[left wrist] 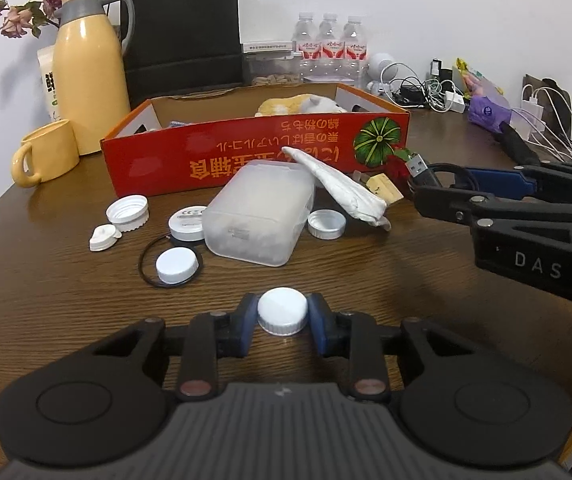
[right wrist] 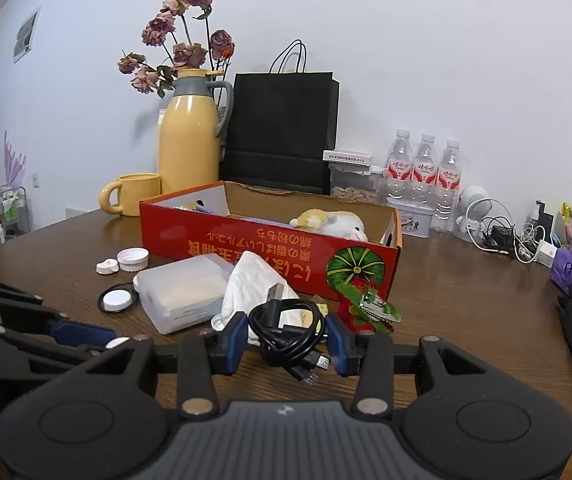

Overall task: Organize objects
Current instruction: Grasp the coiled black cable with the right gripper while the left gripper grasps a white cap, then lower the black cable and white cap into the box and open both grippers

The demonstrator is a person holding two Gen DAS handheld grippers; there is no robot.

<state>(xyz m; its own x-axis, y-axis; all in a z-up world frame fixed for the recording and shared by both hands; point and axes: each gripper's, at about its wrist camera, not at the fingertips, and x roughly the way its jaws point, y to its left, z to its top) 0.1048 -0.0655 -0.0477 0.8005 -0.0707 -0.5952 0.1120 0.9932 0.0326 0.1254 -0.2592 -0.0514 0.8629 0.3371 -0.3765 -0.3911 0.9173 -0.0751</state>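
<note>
A: Left gripper (left wrist: 282, 316) nearest the lens: blue fingers (left wrist: 248, 320) pinching a white cap (left wrist: 282, 311) by its ribbed skirt, low over the surface (left wrist: 66, 312). Right gripper (right wrist: 286, 338) has fingers closed on a coiled black cable (right wrist: 286, 330), USB plug sticking up out of the bundle.

B: Target?

A: My read is the red box (left wrist: 254, 152), open top, straight ahead of both grippers, behind the clutter. Plush toy (left wrist: 301, 105) already inside.

B: How to do it clean?

A: Lift both above the front wall before going forward; the wall is tall cardboard and will catch a low approach. Cable is limp, loops hang below the fingers, so give it extra height or the tail snags the rim. Cap is rigid and light and the ribs give grip, so no need to squeeze harder. Let go low inside or it bounces.

B: Rest of the pile, big to small?

A: Frosted plastic tub (left wrist: 260, 216), boxy, rounded corners, translucent, just in front of the box. Crumpled white wrapper (left wrist: 341, 184), soft, leaning on the tub. Then a black rubber ring (left wrist: 170, 260) around a smooth flat white lid (left wrist: 177, 266); threaded cap (left wrist: 128, 213) lying open side up; small white stopper (left wrist: 104, 237) beside it.

B: Risks?

A: Grippers are near each other, so stagger the drops.
</note>
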